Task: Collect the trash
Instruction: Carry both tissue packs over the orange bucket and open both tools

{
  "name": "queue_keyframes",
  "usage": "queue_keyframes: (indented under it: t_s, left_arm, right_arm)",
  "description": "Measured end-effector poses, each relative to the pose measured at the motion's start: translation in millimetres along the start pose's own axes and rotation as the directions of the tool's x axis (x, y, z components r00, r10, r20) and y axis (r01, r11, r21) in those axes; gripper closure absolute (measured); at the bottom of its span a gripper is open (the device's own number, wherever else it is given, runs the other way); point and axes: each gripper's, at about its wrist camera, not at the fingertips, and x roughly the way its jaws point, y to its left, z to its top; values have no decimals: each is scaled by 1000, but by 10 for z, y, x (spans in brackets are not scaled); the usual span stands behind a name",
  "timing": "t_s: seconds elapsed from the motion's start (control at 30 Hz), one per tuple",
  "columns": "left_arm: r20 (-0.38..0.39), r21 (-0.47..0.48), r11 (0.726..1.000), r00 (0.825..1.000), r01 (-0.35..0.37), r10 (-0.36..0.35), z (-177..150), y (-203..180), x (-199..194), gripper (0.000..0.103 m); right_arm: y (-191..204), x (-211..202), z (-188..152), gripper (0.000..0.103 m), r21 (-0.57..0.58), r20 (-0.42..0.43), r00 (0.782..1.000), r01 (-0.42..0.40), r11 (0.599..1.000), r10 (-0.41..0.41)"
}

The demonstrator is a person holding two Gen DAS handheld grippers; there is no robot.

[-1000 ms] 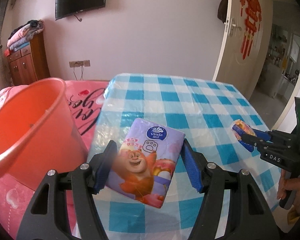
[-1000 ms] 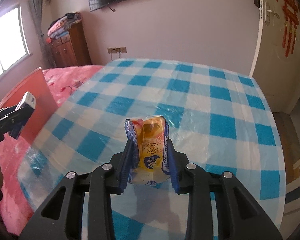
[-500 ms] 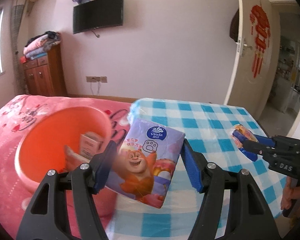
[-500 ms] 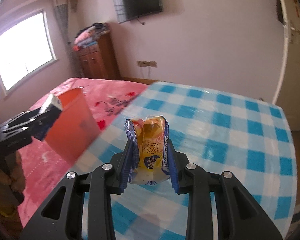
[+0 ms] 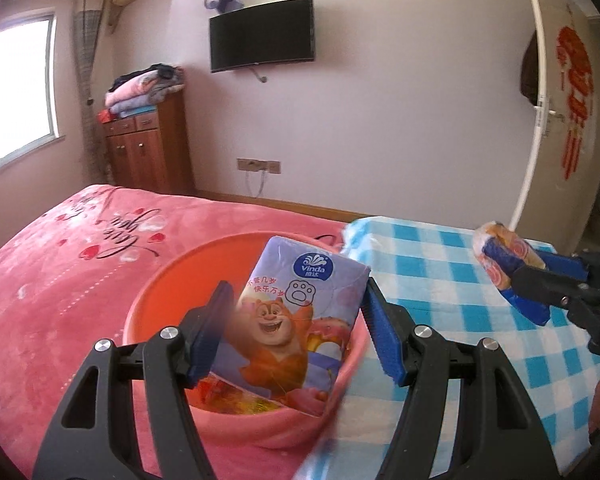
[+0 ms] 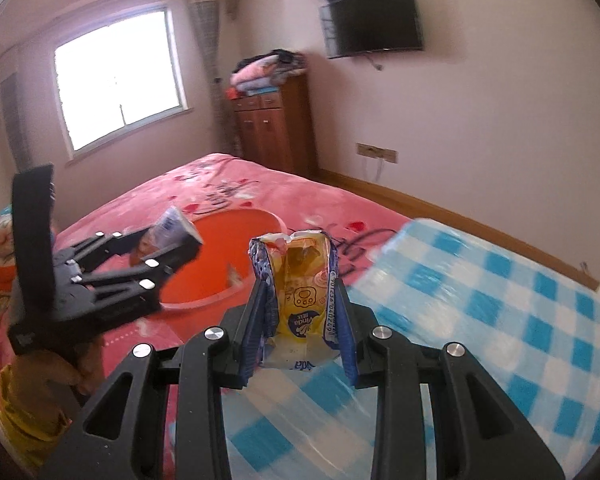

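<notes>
My left gripper [image 5: 296,316] is shut on a purple Vinda tissue pack [image 5: 296,312] with a cartoon bear and holds it over the orange bucket [image 5: 156,292], which stands on the pink bed. Other trash lies in the bucket's bottom. My right gripper [image 6: 300,316] is shut on a crumpled yellow and blue tissue wrapper [image 6: 300,280], held above the table's left edge, right of the bucket [image 6: 220,236]. The left gripper [image 6: 168,244] with its pack shows over the bucket in the right wrist view. The right gripper [image 5: 512,276] with the wrapper shows at the right in the left wrist view.
The table has a blue and white checked cloth [image 6: 500,320] and stands against the pink bed [image 5: 60,260]. A wooden cabinet [image 5: 148,152] with folded blankets stands at the back wall. A TV [image 5: 262,34] hangs above. A door [image 5: 560,120] is at right.
Both grippers have swung left from over the table toward the bucket. The purple pack is now over the bucket's opening, and the wrapper has come to the table's left edge.
</notes>
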Motion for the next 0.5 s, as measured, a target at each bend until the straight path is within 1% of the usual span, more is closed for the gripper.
queue_keyframes:
  t_s: [0.2,0.5]
  left_arm:
    - [-29,-11,999,998,-49,49,1,159,176,37]
    - [-86,-45,995,993,-88,84,-100,361,391,37]
  right_arm:
    - [212,280,250,69,-14,2,997,-80,997,80]
    - [352,691,403,69,-11,-37,990,-140,990,139]
